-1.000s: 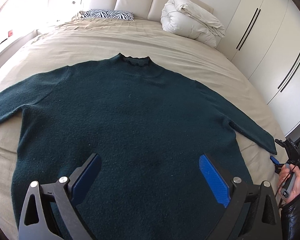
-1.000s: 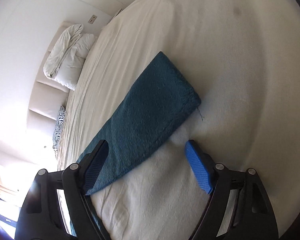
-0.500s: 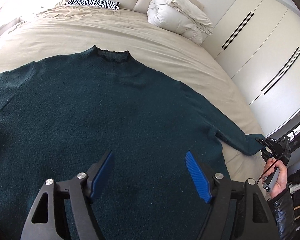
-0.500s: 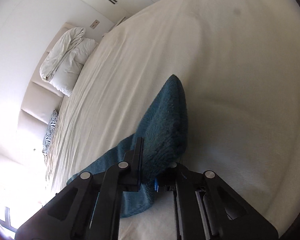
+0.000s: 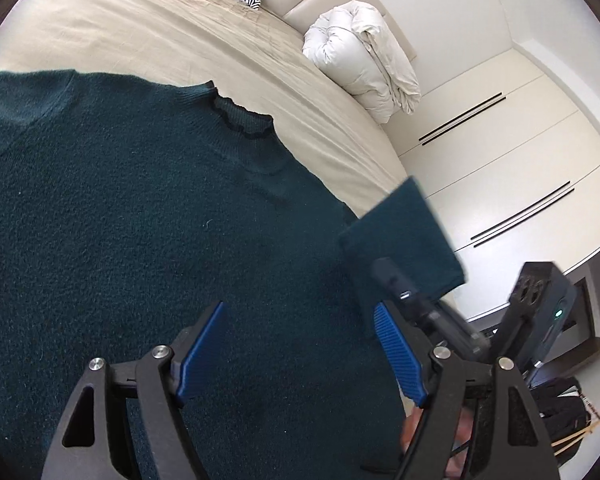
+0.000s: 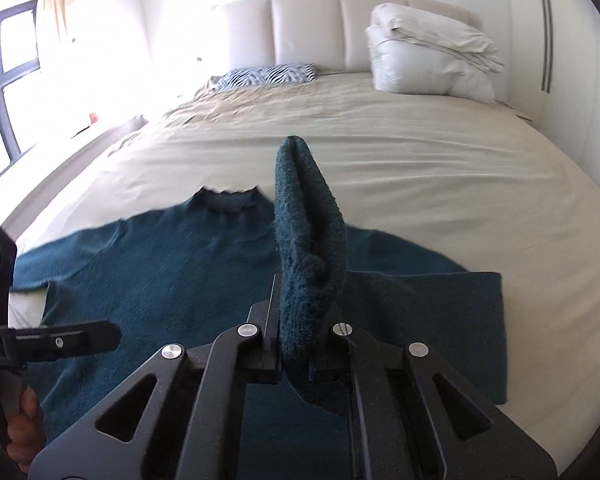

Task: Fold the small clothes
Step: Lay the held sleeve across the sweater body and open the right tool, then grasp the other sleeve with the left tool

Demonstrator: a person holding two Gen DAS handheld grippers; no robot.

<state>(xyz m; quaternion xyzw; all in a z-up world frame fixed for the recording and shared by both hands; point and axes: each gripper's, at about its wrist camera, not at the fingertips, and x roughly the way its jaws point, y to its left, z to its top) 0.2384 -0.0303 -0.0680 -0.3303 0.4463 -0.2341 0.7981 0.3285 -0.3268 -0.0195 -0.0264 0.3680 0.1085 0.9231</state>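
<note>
Sweater (image 6: 160, 280): I see its body flat on the bed (image 6: 420, 152), beyond and left of my right fingers.
Sleeve (image 6: 308, 240): clamped in my right gripper (image 6: 306, 364), its long axis running up and away from the fingers.
Left gripper (image 5: 300, 356): fingers wide apart, empty, jaws just opening slightly, over the body.

Beige bed sheet (image 6: 400, 152) covers bed, lightly creased. Padded cream headboard (image 6: 312, 32) at bed's far end. Zebra-print pillow (image 6: 266, 76) lies flat on bed against headboard, toward window side. Folded white duvet (image 6: 428, 60) bundled on bed beside headboard, toward wardrobe side. White wardrobe doors (image 5: 512, 152) with long dark handles stand alongside bed. Bright window (image 6: 12, 64), dark frame, on opposite side of bed.
</note>
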